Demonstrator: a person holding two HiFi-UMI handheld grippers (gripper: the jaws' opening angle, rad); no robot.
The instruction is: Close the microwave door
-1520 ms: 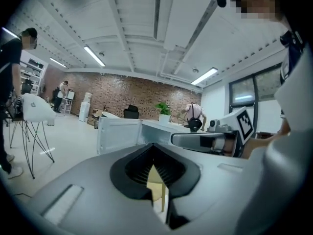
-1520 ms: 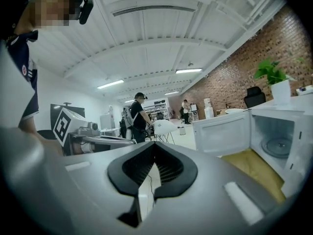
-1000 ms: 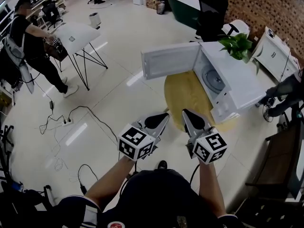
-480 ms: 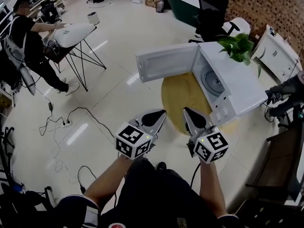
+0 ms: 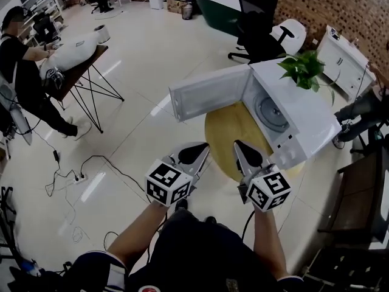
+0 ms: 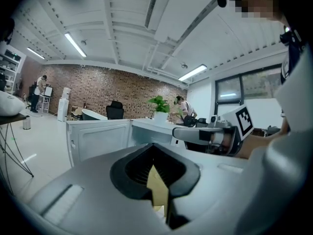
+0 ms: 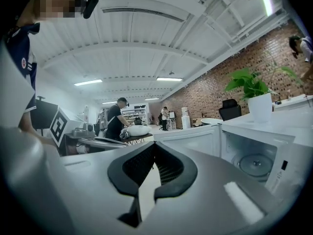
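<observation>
The left gripper (image 5: 199, 148) is shut. The left gripper view looks along its jaws (image 6: 154, 148), which meet at the tip with nothing between them. The right gripper (image 5: 242, 146) looks the same in its own view (image 7: 154, 146), jaws together and empty.

The head view shows what neither gripper view does. Both grippers are held side by side, apart from each other, near the front edge of the round wooden table (image 5: 234, 132), and neither touches the microwave (image 5: 307, 111).

The microwave stands at the table's far right edge. Its door (image 5: 209, 93) is swung fully open to the left and overhangs the far left edge.

The right gripper view shows the open cavity from the front, with the turntable (image 7: 253, 164) low inside it and the door (image 7: 188, 138) to its left. The left gripper view shows only the door's panel (image 6: 100, 138), with the right gripper (image 6: 210, 133) beside it.

A potted plant (image 5: 302, 66) sits on top of the microwave at its far end. Across the floor a person (image 5: 18, 72) stands at a small table.
</observation>
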